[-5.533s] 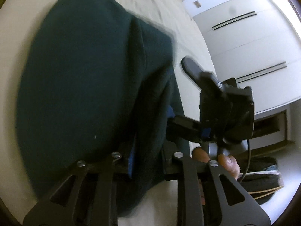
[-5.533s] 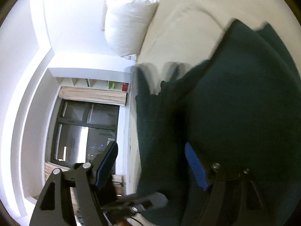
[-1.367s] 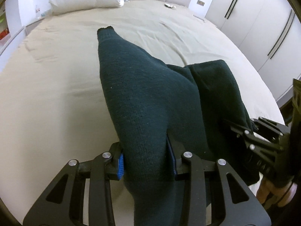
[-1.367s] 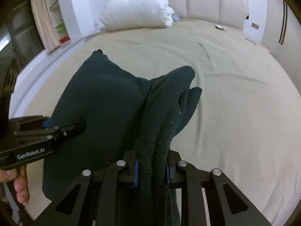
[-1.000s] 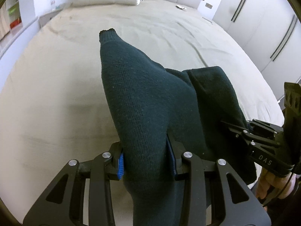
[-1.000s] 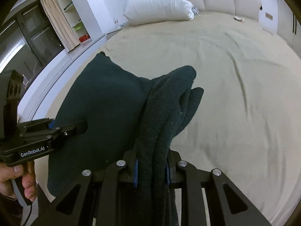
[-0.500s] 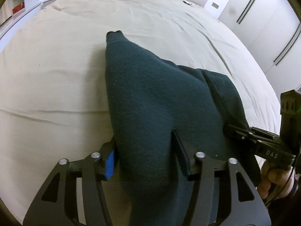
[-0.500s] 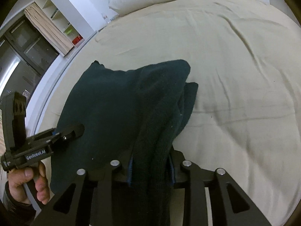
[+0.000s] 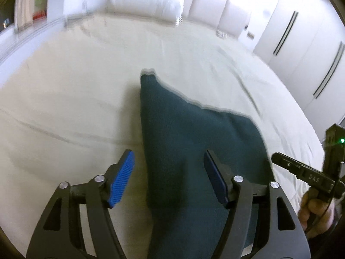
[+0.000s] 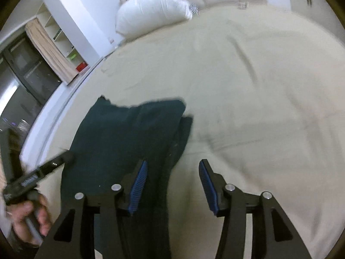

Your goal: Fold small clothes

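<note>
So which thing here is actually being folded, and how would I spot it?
Look at the big beige bed with the white pillow at its head. Near its front edge lies a dark green knitted garment, folded flat, the only dark thing on the pale sheet.

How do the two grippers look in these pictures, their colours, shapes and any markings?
Both the left gripper and the right gripper have matte black, triangular cut-out finger frames with silver screws and ribbed blue pads. Seen from the left wrist, the right gripper's body bears white letters "DAS" and a small green light. A bare hand grips the left handle.
</note>
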A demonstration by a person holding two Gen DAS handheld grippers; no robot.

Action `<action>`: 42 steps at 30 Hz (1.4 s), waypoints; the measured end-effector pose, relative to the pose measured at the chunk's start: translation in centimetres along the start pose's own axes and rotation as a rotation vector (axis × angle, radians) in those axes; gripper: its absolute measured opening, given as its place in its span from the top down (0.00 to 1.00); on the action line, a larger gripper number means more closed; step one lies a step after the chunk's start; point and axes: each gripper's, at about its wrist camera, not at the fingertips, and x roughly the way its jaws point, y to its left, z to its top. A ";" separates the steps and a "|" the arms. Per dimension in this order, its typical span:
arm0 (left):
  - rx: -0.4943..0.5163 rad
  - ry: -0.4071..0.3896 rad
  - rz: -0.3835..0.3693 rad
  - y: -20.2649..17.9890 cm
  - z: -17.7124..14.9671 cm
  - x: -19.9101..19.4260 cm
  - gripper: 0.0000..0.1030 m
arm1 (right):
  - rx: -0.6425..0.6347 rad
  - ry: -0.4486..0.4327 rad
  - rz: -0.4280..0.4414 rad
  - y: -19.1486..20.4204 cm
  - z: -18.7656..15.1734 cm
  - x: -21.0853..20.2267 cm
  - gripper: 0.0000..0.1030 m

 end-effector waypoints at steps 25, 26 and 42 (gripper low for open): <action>0.149 -0.602 0.345 -8.3 -4.3 -25.1 0.00 | -0.196 -0.758 -0.131 9.5 -3.1 -26.2 0.00; 0.149 -0.568 0.358 -8.3 -4.9 -24.5 0.00 | -0.194 -0.729 -0.156 9.6 -3.5 -25.5 0.00; 0.076 -0.085 0.331 -4.7 -9.3 -10.7 0.00 | -0.065 -0.181 -0.252 6.9 -7.9 -13.3 0.00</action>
